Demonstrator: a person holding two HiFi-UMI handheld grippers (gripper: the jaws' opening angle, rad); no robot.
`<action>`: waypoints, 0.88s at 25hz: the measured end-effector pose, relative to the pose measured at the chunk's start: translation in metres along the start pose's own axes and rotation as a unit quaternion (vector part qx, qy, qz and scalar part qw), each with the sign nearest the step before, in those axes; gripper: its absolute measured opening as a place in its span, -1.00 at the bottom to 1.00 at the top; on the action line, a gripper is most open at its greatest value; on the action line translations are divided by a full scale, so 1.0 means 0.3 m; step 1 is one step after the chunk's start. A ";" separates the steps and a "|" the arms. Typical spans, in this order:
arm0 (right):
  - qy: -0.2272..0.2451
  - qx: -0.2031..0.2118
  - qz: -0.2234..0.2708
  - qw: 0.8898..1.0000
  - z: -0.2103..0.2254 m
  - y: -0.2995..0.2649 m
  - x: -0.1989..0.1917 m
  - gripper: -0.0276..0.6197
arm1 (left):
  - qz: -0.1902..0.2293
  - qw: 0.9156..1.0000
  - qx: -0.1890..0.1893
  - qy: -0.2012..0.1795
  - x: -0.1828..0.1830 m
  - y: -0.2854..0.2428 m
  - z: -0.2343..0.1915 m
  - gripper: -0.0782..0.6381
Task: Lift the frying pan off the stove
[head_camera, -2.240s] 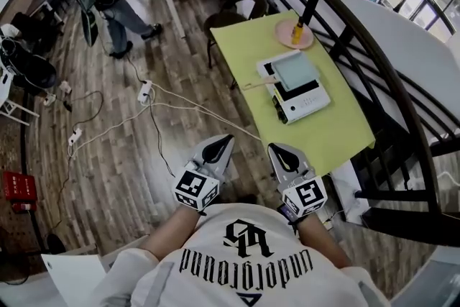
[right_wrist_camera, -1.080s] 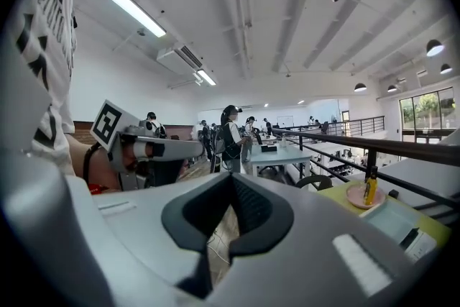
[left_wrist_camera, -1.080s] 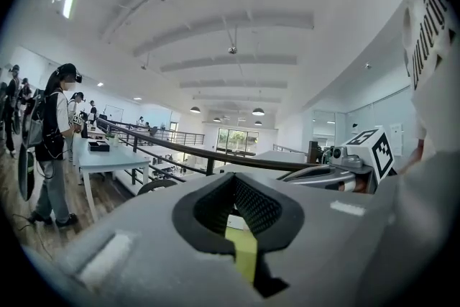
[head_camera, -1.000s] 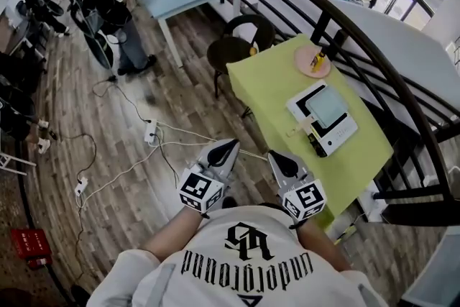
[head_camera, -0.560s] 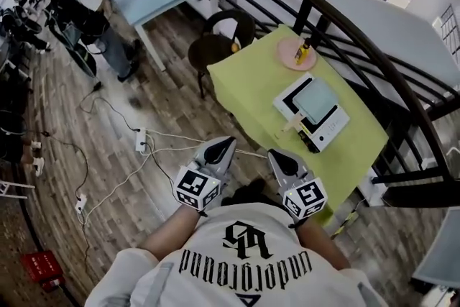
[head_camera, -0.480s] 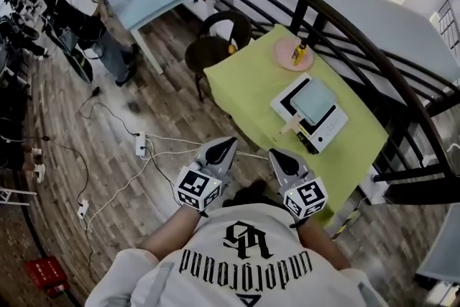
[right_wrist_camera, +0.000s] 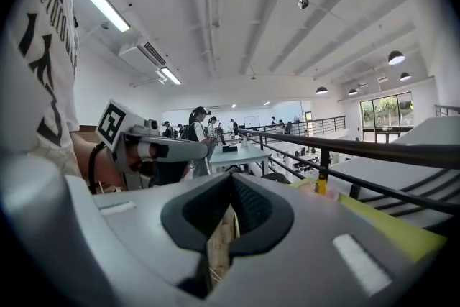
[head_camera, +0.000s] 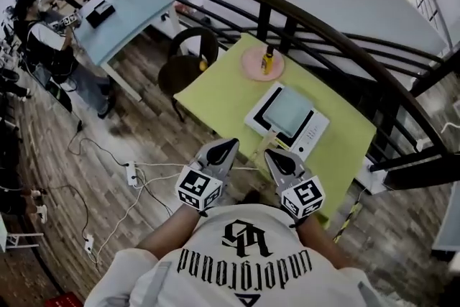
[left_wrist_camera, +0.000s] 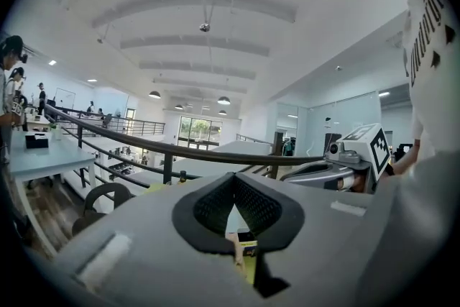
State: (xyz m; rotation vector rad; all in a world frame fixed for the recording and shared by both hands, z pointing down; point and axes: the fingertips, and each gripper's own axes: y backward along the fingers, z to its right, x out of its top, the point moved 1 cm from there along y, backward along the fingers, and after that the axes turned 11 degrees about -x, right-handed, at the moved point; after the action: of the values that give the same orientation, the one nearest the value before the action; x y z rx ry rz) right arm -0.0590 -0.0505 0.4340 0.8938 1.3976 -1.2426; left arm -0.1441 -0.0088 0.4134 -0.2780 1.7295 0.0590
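A square pale-green frying pan (head_camera: 287, 111) sits on a white stove (head_camera: 312, 136) on the yellow-green table (head_camera: 341, 147). Its wooden handle (head_camera: 267, 141) points toward me. My left gripper (head_camera: 228, 144) is shut and empty, over the floor just short of the table's near edge. My right gripper (head_camera: 269, 153) is also shut and empty, its tip close to the end of the handle and apart from it. In the left gripper view the left gripper (left_wrist_camera: 234, 181) has its jaws together; the right gripper view shows the same for the right gripper (right_wrist_camera: 231, 182).
A pink plate (head_camera: 253, 69) with a small bottle (head_camera: 267, 60) stands behind the stove. A dark curved railing (head_camera: 309, 18) runs past the table's far side. Two dark chairs (head_camera: 188, 57) and a blue table (head_camera: 126, 11) stand to the left. Cables and a power strip (head_camera: 131, 174) lie on the wooden floor.
I have walked toward the yellow-green table, so the stove and pan now lie right in front of both grippers. Both grippers stayed shut and empty.
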 end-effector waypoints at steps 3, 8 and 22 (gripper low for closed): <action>0.000 -0.014 -0.002 1.000 0.087 0.015 0.007 -0.91 | -0.006 0.999 -0.030 -0.011 0.022 -0.114 0.016 -0.76; -0.008 -0.040 -0.013 0.999 0.182 0.057 -0.021 -0.91 | -0.013 0.997 -0.080 0.011 0.018 -0.273 0.030 -0.76; -0.084 -0.180 -0.039 0.979 0.440 0.123 -0.089 -0.91 | -0.071 0.973 -0.218 0.034 -0.022 -0.622 0.019 -0.76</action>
State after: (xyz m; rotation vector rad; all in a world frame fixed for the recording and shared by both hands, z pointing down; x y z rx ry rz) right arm 0.0092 -0.1697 0.4587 0.4778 1.4704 -1.0505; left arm -0.0969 -0.1877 0.4406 -0.7338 1.7480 0.3289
